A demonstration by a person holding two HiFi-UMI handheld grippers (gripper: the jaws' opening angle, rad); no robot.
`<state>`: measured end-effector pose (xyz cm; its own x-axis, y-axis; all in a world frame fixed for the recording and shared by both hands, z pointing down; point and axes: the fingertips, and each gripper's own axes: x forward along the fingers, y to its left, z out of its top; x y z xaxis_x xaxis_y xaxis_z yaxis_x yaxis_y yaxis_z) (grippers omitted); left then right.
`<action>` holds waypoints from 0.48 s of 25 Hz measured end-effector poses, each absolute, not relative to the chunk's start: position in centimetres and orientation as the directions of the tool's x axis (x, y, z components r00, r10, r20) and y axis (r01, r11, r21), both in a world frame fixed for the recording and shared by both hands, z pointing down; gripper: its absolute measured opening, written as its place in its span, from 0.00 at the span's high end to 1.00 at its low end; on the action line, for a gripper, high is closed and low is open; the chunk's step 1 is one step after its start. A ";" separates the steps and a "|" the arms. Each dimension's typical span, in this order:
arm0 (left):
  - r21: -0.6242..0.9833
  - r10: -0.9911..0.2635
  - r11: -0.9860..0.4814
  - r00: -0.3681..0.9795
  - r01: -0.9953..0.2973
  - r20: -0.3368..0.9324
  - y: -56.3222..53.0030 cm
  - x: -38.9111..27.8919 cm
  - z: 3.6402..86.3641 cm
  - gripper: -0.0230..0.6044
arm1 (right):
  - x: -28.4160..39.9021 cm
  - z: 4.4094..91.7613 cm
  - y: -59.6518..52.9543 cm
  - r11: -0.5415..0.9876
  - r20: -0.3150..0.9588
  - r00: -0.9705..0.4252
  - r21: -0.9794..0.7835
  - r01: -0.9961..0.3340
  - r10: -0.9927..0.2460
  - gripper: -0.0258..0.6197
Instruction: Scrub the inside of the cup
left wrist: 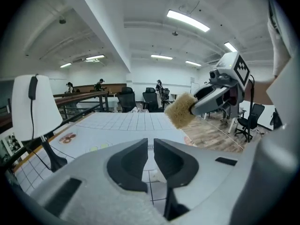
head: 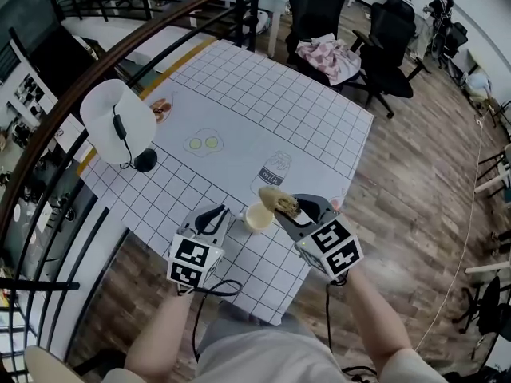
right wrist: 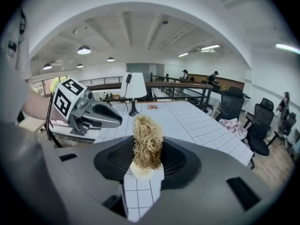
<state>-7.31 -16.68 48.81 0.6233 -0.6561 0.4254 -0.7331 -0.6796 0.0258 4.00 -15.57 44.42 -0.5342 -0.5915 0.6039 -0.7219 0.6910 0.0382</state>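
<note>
head view showed the right gripper (head: 289, 212) pinching a scrubber (head: 279, 200) over a cup (head: 257, 219) that could tip, since the barely parted left gripper (head: 219, 213) held nothing.

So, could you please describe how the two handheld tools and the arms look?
Both the left tool and right tool have pale grey bodies, black curved jaws and a cube of black-and-white square markers. A black cable trails from each. The forearms are bare; the top is light grey.
</note>
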 end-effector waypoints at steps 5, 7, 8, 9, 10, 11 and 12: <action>-0.064 -0.757 -0.636 0.605 -0.769 0.248 -16.6 -7.2 39.4 0.91 | 5.2 37.8 -14.7 0.623 0.437 -0.544 0.049 -0.781 -0.716 0.72; -0.100 -0.780 -0.622 0.603 -0.777 0.168 -16.5 -7.2 35.8 0.92 | 5.6 34.7 -14.5 0.593 0.340 -0.546 0.047 -0.804 -0.766 0.72; -0.120 -0.786 -0.617 0.604 -0.778 0.132 -16.2 -7.0 34.0 0.92 | 6.0 33.2 -14.3 0.579 0.293 -0.543 0.047 -0.814 -0.787 0.72; -0.142 -0.790 -0.613 0.605 -0.777 0.098 -15.6 -6.5 32.2 0.93 | 6.7 31.7 -13.8 0.566 0.250 -0.538 0.050 -0.823 -0.805 0.72; -0.162 -0.794 -0.607 0.605 -0.778 0.068 -14.8 -5.8 30.5 0.94 | 7.6 30.3 -13.1 0.554 0.212 -0.532 0.056 -0.830 -0.819 0.72; -0.171 -0.797 -0.599 0.602 -0.782 0.040 -13.7 -5.0 28.8 0.94 | 8.6 29.0 -12.3 0.543 0.177 -0.526 0.064 -0.838 -0.832 0.72; -0.168 -0.801 -0.591 0.598 -0.789 0.012 -12.7 -4.4 27.2 0.94 | 9.4 27.7 -11.5 0.532 0.143 -0.519 0.075 -0.843 -0.843 0.72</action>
<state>-4.41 -12.74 27.16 0.5983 -0.8012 0.0125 -0.7886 -0.5915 -0.1682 9.43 -11.47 27.73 -0.5188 -0.8428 0.1431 -0.8435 0.5319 0.0748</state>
